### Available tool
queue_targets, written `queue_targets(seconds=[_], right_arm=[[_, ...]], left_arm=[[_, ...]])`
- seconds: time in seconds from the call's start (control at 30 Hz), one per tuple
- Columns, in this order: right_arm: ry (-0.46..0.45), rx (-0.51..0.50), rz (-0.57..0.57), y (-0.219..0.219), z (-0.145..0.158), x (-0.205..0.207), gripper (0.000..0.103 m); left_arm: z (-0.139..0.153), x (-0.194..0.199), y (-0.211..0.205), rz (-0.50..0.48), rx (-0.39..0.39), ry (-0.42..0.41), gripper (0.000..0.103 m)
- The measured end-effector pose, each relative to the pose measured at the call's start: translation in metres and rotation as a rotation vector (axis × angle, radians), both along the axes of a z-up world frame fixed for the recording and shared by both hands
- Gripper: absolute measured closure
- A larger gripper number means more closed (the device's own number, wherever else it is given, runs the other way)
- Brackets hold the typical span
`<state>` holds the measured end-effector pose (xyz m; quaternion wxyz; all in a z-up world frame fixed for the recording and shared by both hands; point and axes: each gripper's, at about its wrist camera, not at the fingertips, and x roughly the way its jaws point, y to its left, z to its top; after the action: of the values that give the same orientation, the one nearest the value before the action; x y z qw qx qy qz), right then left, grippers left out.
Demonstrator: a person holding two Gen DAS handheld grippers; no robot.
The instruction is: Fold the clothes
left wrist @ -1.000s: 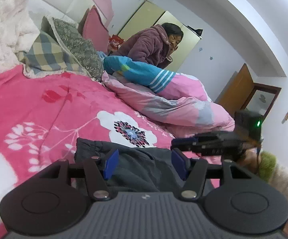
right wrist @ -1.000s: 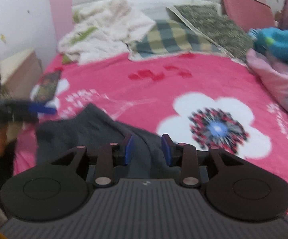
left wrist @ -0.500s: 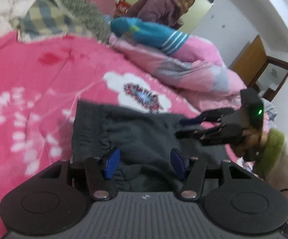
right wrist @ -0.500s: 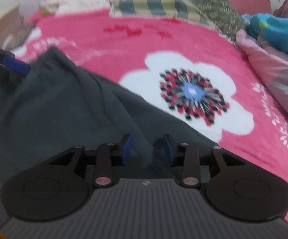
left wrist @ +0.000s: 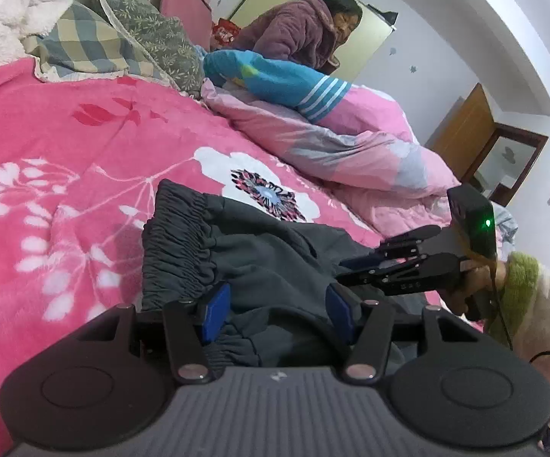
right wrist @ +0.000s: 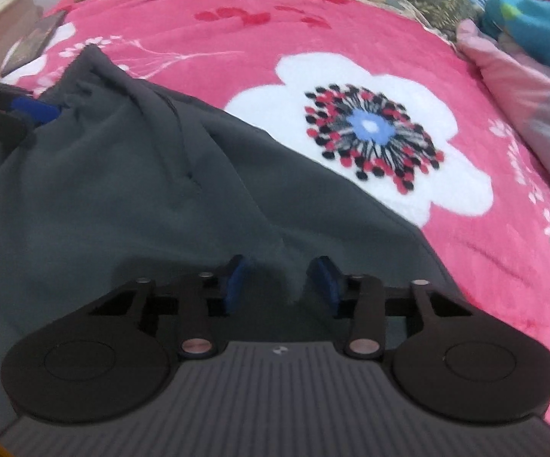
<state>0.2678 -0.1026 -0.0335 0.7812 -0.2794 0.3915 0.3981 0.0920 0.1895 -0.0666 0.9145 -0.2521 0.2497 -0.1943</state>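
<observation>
Dark grey trousers point(left wrist: 259, 262) lie spread on the pink flowered blanket point(left wrist: 65, 144), their gathered elastic waistband point(left wrist: 179, 228) toward the left. My left gripper point(left wrist: 277, 314) hovers open over the near edge of the cloth, nothing pinched between its blue pads. In the right wrist view the same trousers point(right wrist: 122, 190) fill the lower left. My right gripper point(right wrist: 280, 280) is open just above the fabric. The left gripper's blue fingertip point(right wrist: 33, 109) shows at the cloth's far left edge. A hand holds the right gripper point(left wrist: 385, 262) at the trousers' right side.
A person in a purple robe point(left wrist: 298, 34) sits at the far side of the bed. A rumpled pink quilt point(left wrist: 351, 152) with a blue striped garment point(left wrist: 278, 80) lies along the right. Pillows point(left wrist: 96, 45) are at the head. A wooden nightstand point(right wrist: 0, 23) stands on the left.
The trousers have come down and now lie spread flatter on the blanket. Both grippers have dropped lower over the cloth, and the left view has tilted back up.
</observation>
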Motion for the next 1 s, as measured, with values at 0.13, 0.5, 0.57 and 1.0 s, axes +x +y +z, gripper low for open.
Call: queue_targets(seconds=[0.13,0.5,0.57,1.0], right_arm=[[-0.127,-0.068,-0.007,0.009,0.007,-0.019,0.102],[-0.465,-0.325,0.008,0.033,0.018,-0.028,0.103],[-0.515,-0.379,0.014,0.037,0.01,-0.024,0.103],[-0.307,-0.109,-0.057,0.024,0.009,0.001,0.071]], left_arm=[[-0.001,-0.002,0.002,-0.006,-0.021,-0.016,0.046],[-0.002,-0.005,0.004,-0.023,-0.057,-0.045,0.043],[-0.002,-0.006,0.004,-0.024,-0.057,-0.046,0.043],[-0.005,-0.005,0.008,-0.023,-0.078,-0.042,0.041]])
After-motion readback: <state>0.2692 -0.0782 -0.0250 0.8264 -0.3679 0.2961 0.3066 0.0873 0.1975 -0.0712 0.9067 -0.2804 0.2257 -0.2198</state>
